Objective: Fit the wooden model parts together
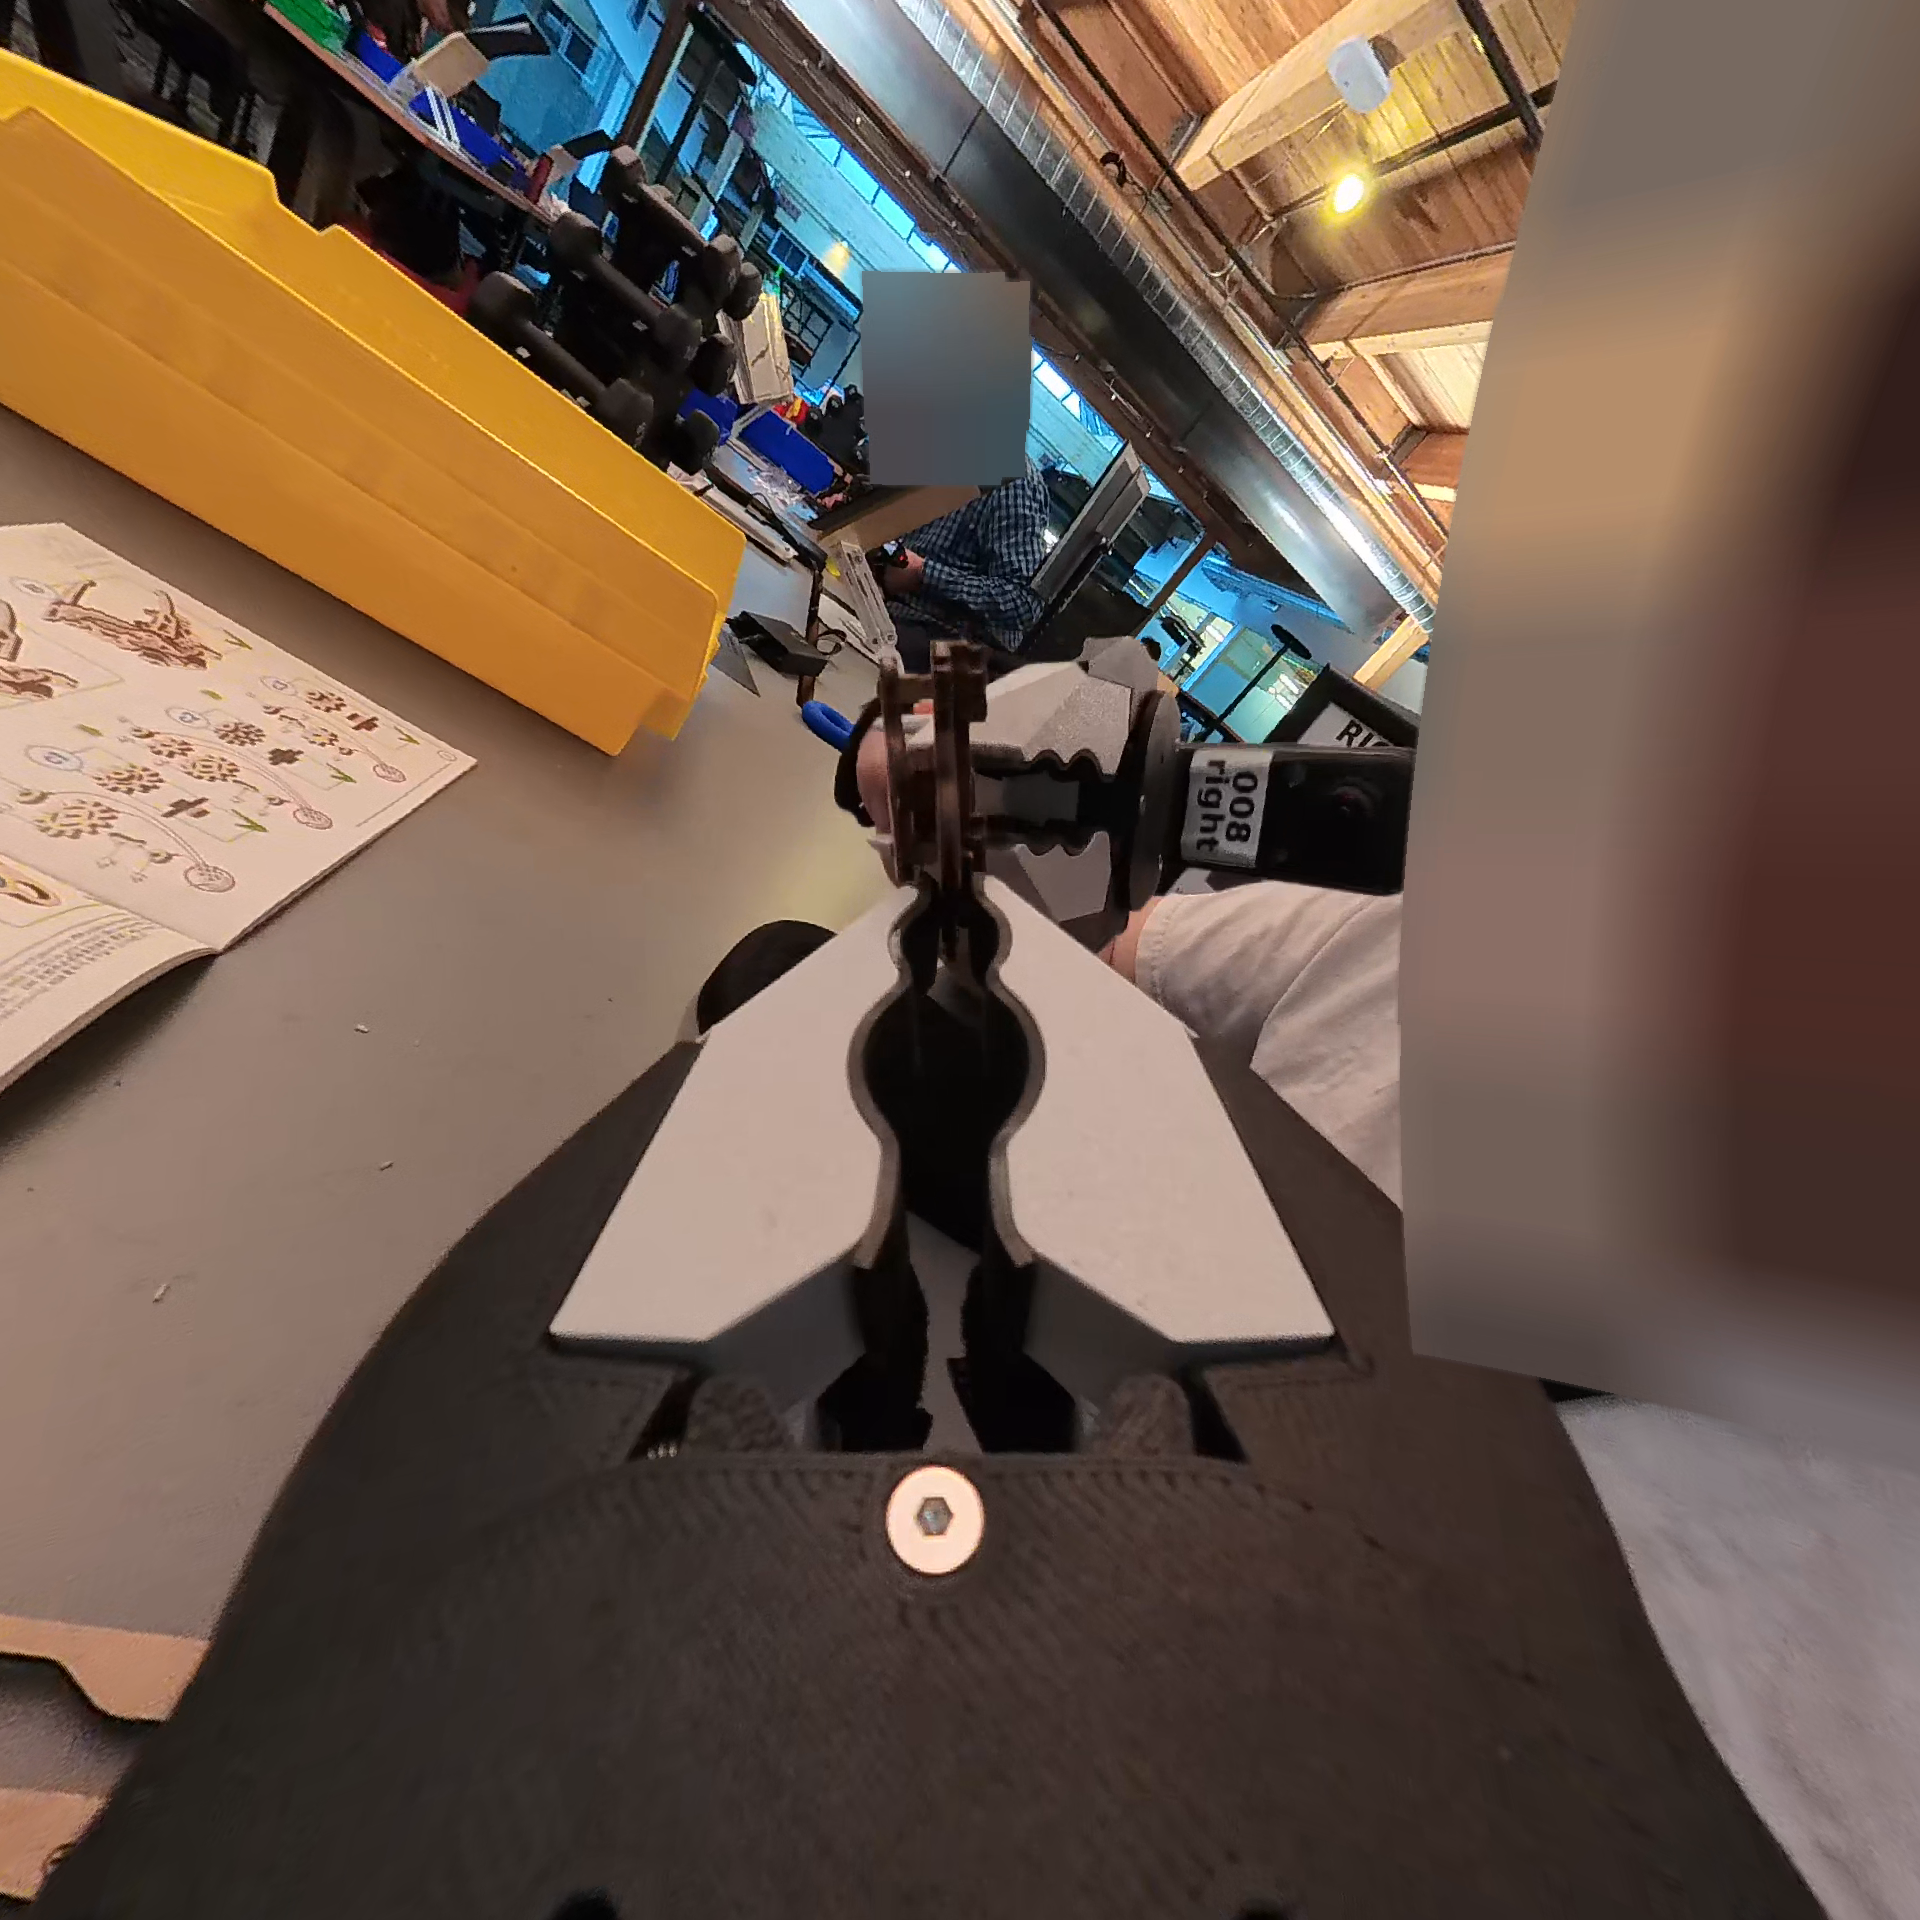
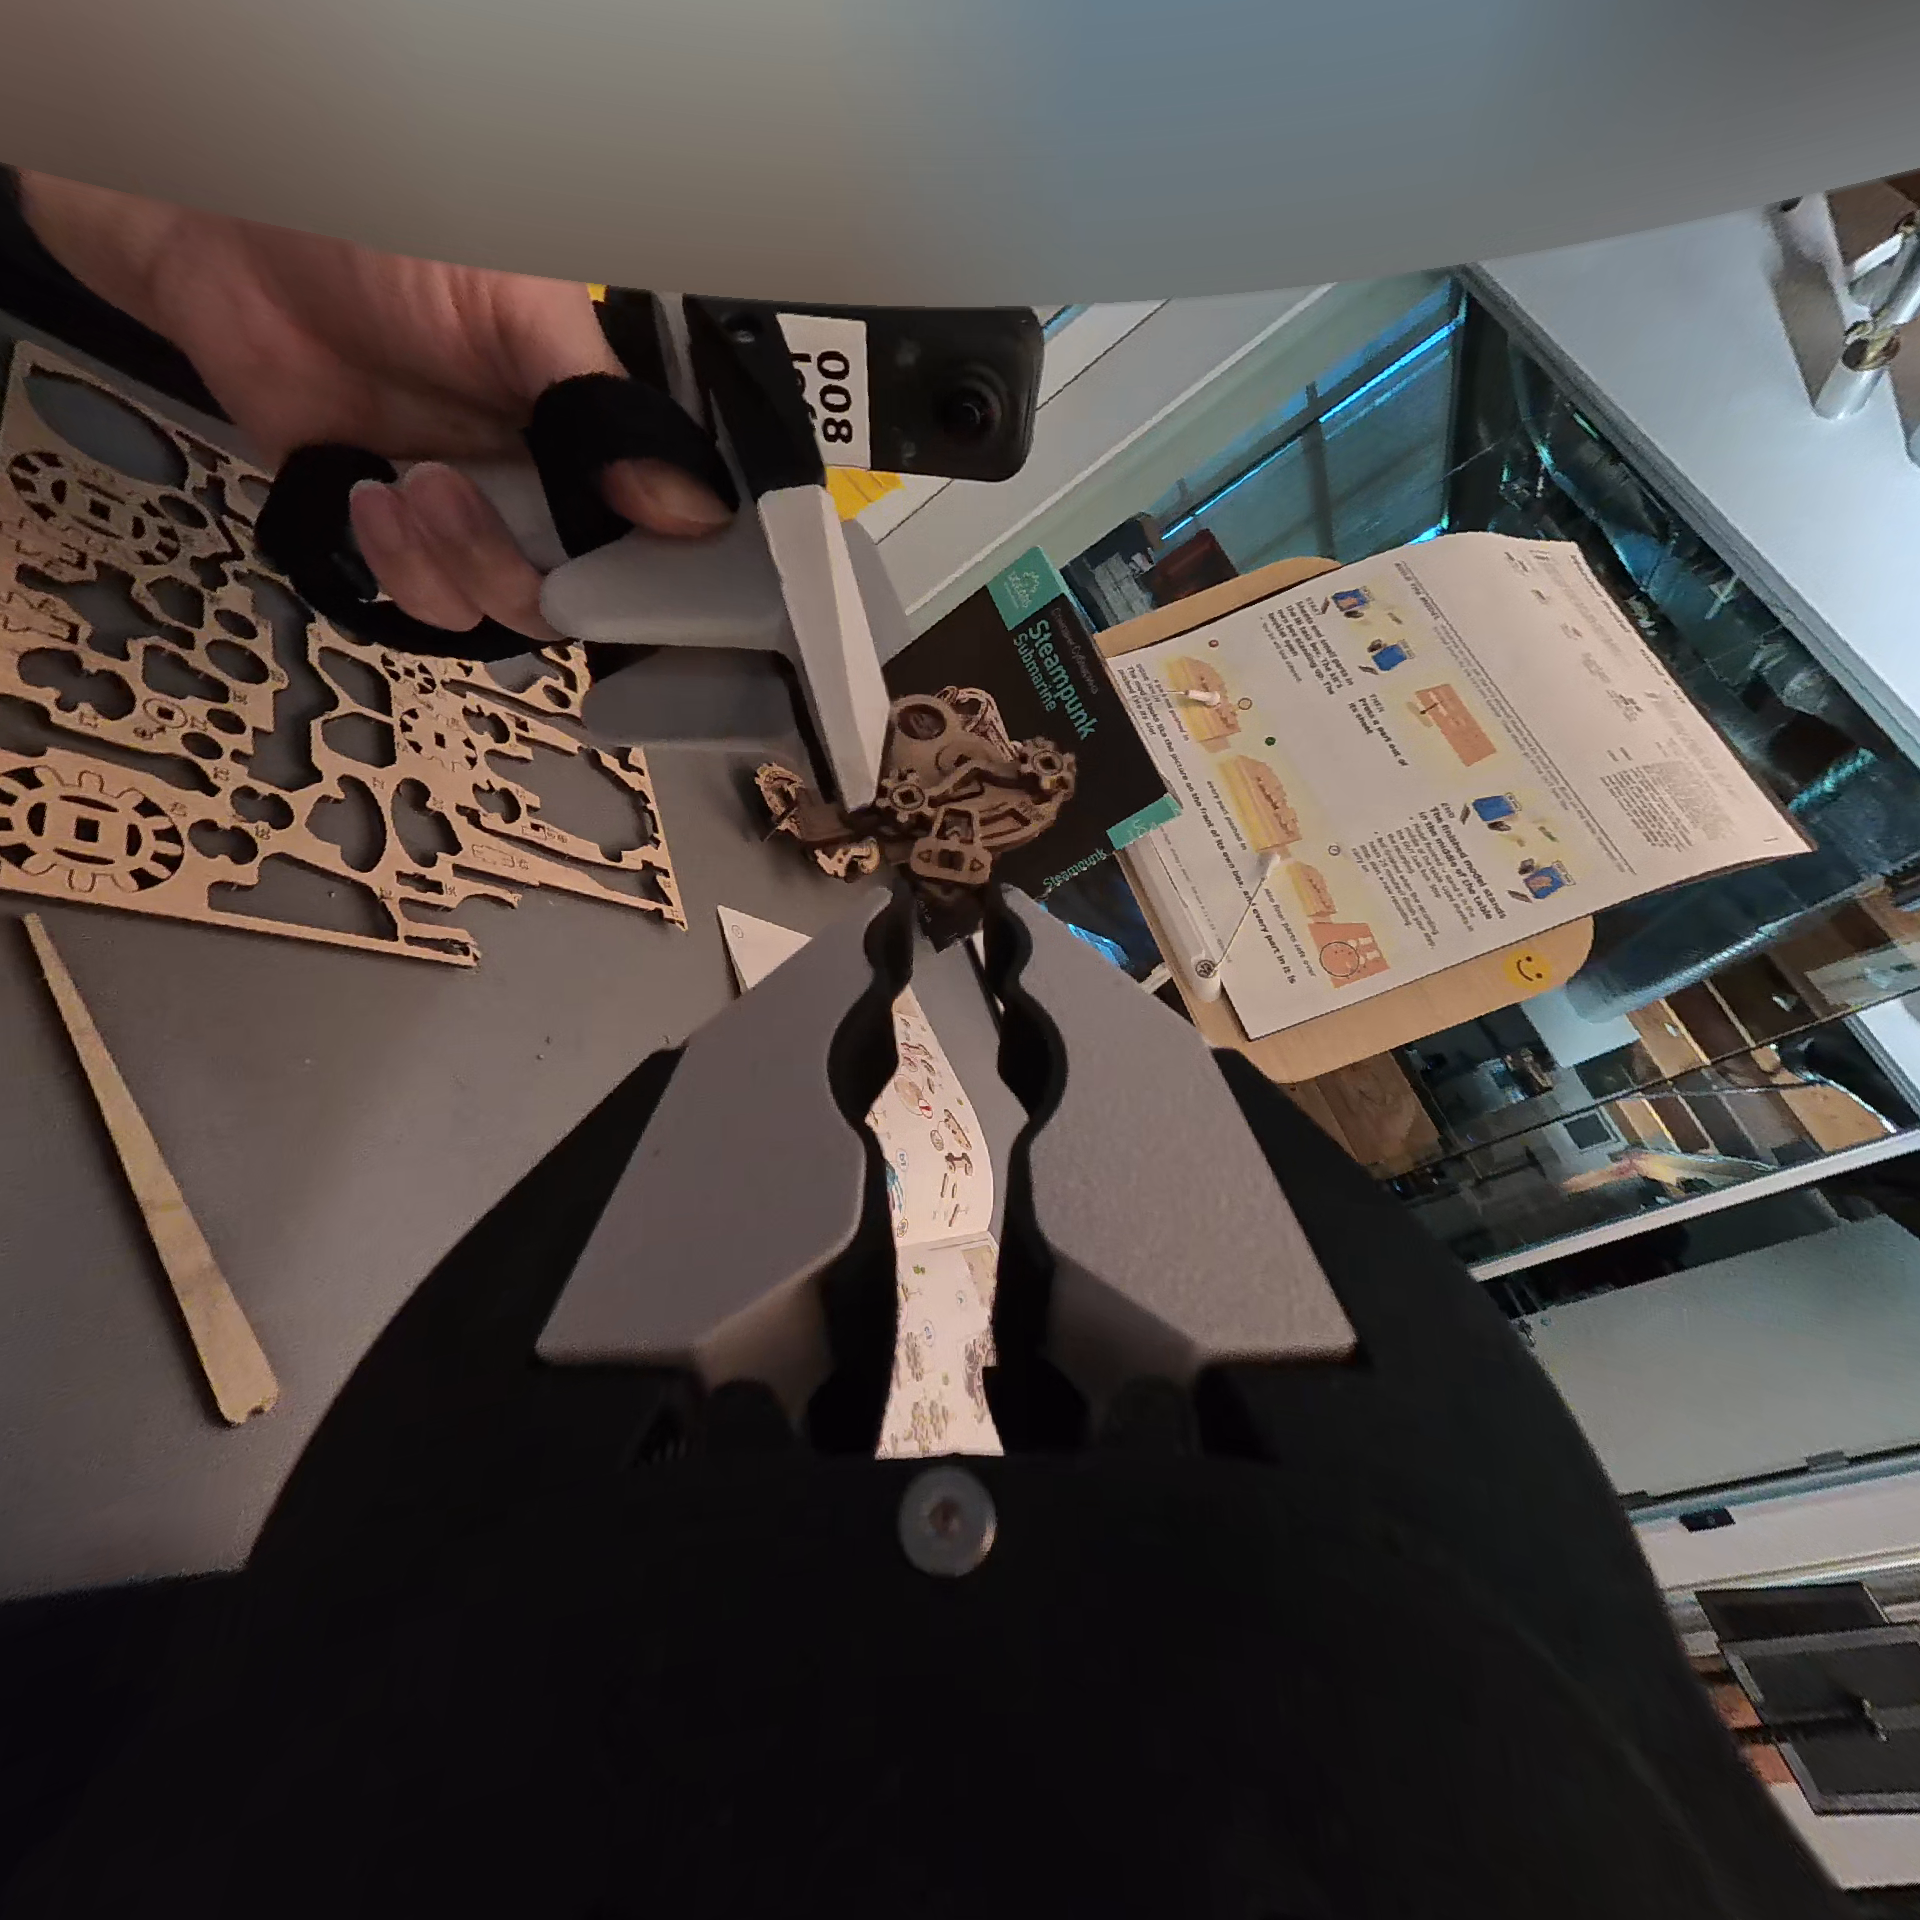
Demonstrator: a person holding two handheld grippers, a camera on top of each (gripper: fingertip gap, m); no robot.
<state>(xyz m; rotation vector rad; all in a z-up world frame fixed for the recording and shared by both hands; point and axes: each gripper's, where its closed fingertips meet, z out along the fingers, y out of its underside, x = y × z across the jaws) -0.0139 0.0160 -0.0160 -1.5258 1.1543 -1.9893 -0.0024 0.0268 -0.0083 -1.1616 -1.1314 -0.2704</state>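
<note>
Workshop-type room w/ a timber-beam wooden ceiling (image 1: 1382,135) and a long ribbed silver metal duct (image 1: 1174,291) running under it. One round yellow ceiling lamp (image 1: 1348,192) is lit (pretty warm glow). Big blue-tinted glass windows (image 1: 914,223) in the bg. Flat grey tabletop (image 1: 436,1091) up front, black dumbbell rack (image 1: 634,301) behind.

Wooden model (image 2: 935,810) between both hand-held grippers.

left gripper (image 1: 940,914): jaws nearly closed, pinching | right gripper (image 2: 940,904): jaws pinching, tips meeting the left's
</note>
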